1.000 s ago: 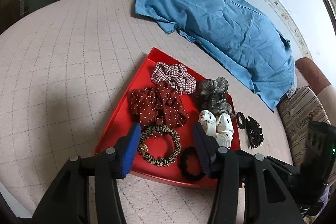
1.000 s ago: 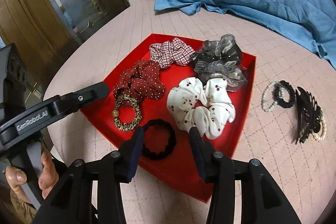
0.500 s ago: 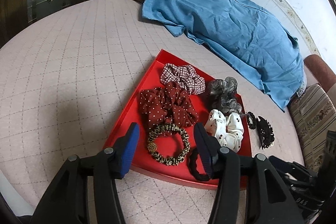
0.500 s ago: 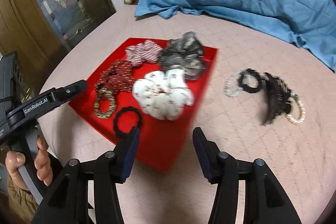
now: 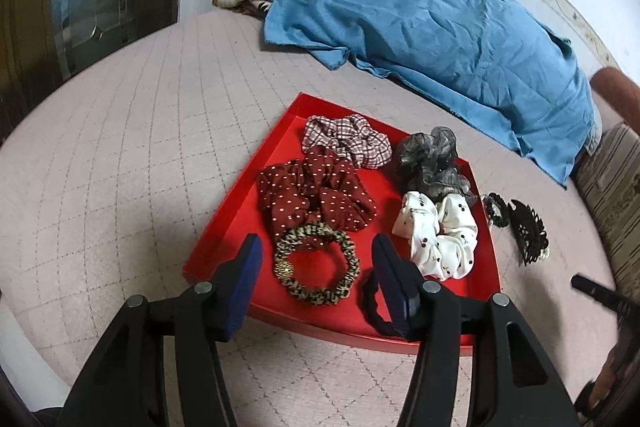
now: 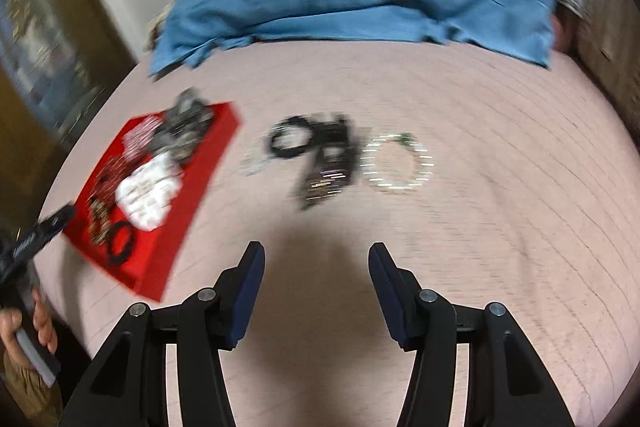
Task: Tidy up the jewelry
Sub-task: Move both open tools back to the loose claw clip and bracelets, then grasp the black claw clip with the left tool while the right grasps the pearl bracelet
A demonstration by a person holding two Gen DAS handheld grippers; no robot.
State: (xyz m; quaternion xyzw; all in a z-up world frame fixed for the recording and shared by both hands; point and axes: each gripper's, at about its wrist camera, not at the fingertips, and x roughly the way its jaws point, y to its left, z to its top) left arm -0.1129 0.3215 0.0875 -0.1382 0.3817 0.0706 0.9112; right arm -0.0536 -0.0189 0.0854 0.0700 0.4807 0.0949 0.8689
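Right gripper (image 6: 316, 291) has swung off the red tray (image 6: 192, 195) toward the loose pieces on the pink bedcover (image 6: 480, 227): black hair claw (image 6: 328, 163), black ring (image 6: 290, 143), bead bracelet (image 6: 398, 163). Its jaws are spread, nothing between. Left gripper (image 5: 316, 283) hangs over the tray's near edge (image 5: 280, 319), jaws opening around the leopard hair tie (image 5: 318, 263) without touching. Scrunchies lie in the tray.
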